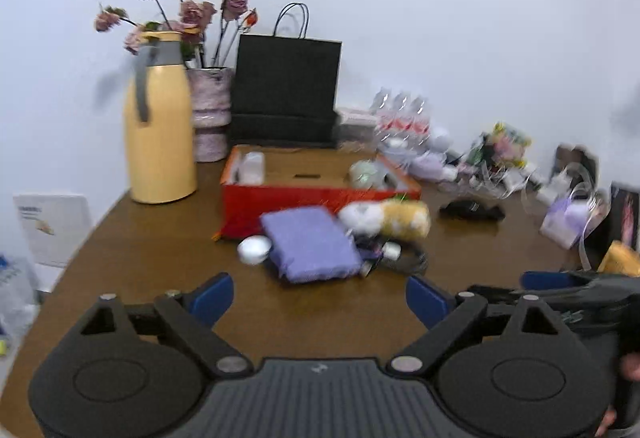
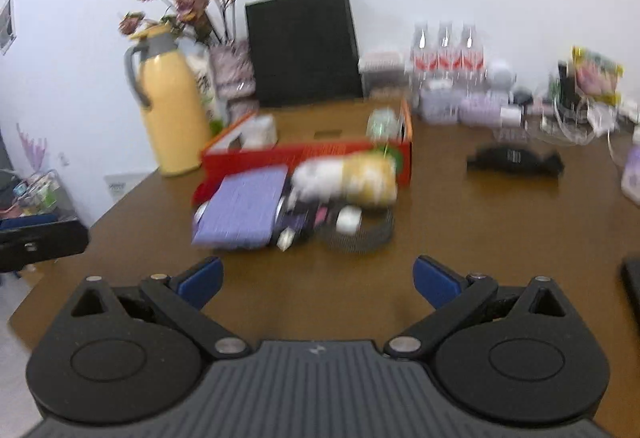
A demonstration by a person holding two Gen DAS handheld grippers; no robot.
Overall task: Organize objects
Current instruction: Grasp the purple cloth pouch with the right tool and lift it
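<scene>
An open red box (image 1: 280,198) (image 2: 312,152) sits mid-table with a few small items inside. In front of it lie a purple pad (image 1: 310,248) (image 2: 244,210), a white-and-yellow plush toy (image 1: 386,218) (image 2: 348,176), a small round tin (image 1: 254,249) and a black mesh holder (image 2: 360,234) with small bits. My left gripper (image 1: 320,298) is open over bare table short of the pile, nothing between its blue pads. My right gripper (image 2: 318,278) is likewise open and empty; it also shows at the right edge of the left wrist view as a right gripper (image 1: 576,290).
A yellow thermos jug (image 1: 158,126) (image 2: 170,110), a vase of dried roses (image 1: 210,114) and a black paper bag (image 1: 286,90) (image 2: 304,46) stand behind the box. Water bottles (image 2: 448,54), gift clutter and a black case (image 2: 514,158) fill the right. The table edge (image 1: 80,246) curves at left.
</scene>
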